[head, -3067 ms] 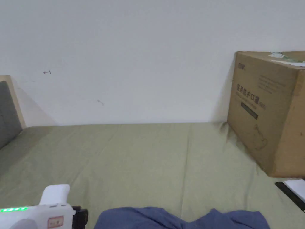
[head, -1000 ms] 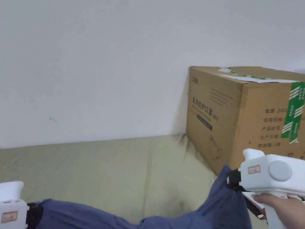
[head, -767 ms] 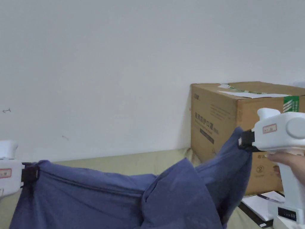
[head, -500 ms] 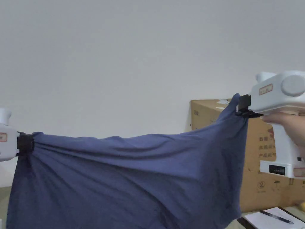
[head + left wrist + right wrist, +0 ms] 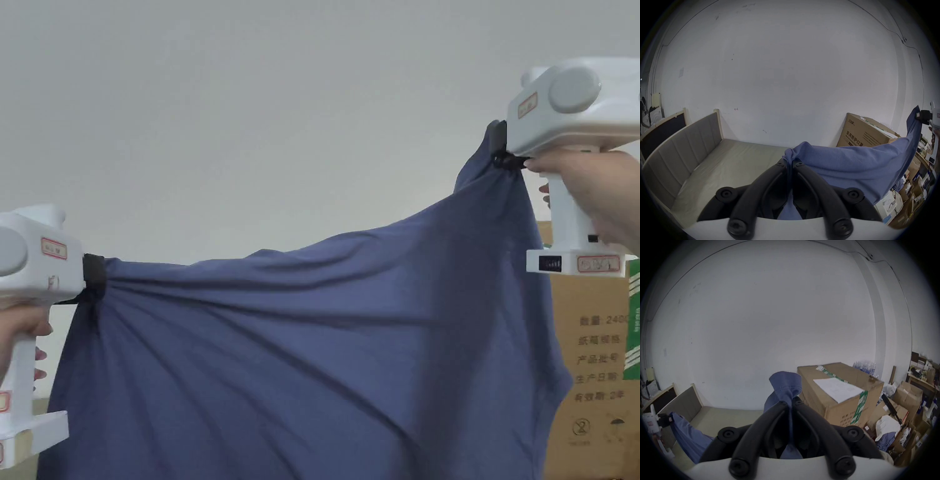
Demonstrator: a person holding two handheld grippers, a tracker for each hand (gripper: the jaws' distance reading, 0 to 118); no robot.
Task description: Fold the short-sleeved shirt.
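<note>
A blue short-sleeved shirt (image 5: 325, 350) hangs spread in the air between my two grippers. The left gripper (image 5: 95, 284) is shut on its left end at mid height. Higher up at the right, the right gripper (image 5: 499, 147) is shut on the other end. In the left gripper view the black jaws (image 5: 789, 164) pinch bunched blue cloth (image 5: 851, 164), and the right gripper (image 5: 920, 116) holds the far end. In the right gripper view the jaws (image 5: 790, 400) clamp a hemmed fold of cloth (image 5: 785, 386), with the left gripper (image 5: 664, 420) far off at the lower left.
A large cardboard box (image 5: 594, 350) stands behind the shirt at the right, against the white wall (image 5: 250, 125). The bed with an olive sheet (image 5: 730, 160) and a padded headboard (image 5: 685, 142) lies below. Stacked boxes and clutter (image 5: 899, 410) crowd the floor to the right.
Both grippers have risen with the shirt, the right one higher, lifting it off the bed and stretching it out. The head camera has tilted upward.
</note>
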